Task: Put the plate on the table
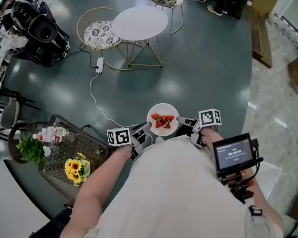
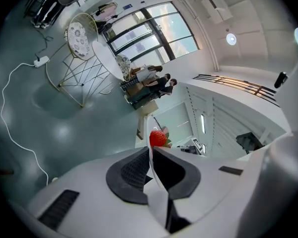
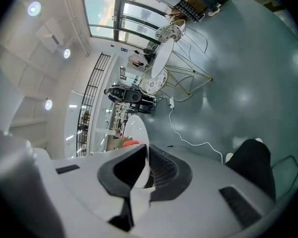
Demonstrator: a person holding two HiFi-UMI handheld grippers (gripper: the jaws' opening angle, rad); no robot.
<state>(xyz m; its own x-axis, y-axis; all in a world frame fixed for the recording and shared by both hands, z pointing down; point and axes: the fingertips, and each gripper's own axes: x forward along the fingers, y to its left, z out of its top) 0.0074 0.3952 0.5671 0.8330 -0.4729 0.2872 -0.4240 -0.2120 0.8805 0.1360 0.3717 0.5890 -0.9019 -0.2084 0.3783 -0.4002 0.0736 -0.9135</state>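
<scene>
Strawberries (image 1: 162,121), red with green tops, lie on the round white plate (image 1: 163,108) that I hold in the air over the grey-green floor (image 1: 203,73), close in front of my body. My left claw (image 1: 144,129) pinches the plate's rim at 9 o'clock, jaws pressed onto the thin edge. My right claw (image 1: 182,122) grips the rim at 3 o'clock the same way. The round white desk (image 1: 140,23) on gold wire legs stands well apart at 12 o'clock. A white cable (image 1: 93,90) trails across the floor between us.
</scene>
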